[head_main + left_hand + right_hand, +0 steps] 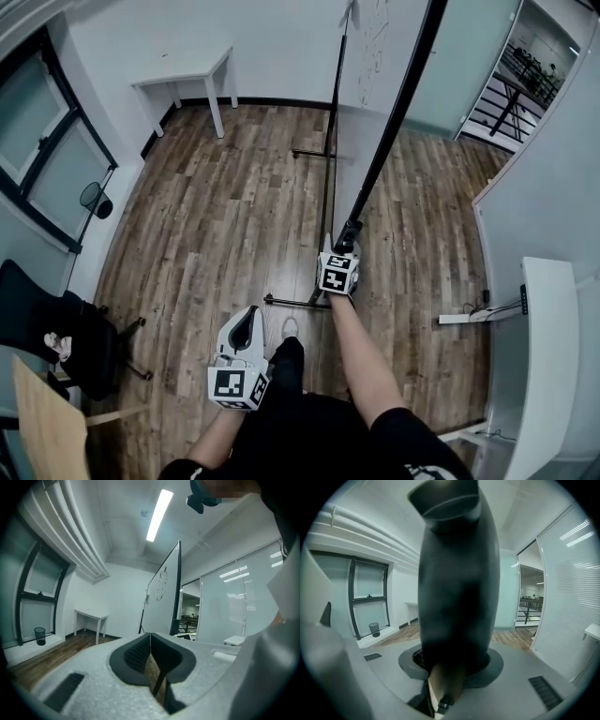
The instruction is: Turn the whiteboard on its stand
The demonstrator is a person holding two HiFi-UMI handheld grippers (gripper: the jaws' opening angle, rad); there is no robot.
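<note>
Hanging free at the left, the left tongs point(246, 326) are closed together on nothing, while the right tongs point(345, 246) are clamped on the black edge of the whiteboard point(395, 112). The board rises upright on its stand point(292, 302) from the wood floor point(216, 216), edge-on to the person. The turn looks begun, not finished, with the rest of the swing and the letting go yet to do; faint scrawl high on the board is too small to read, and no brand shows.
</note>
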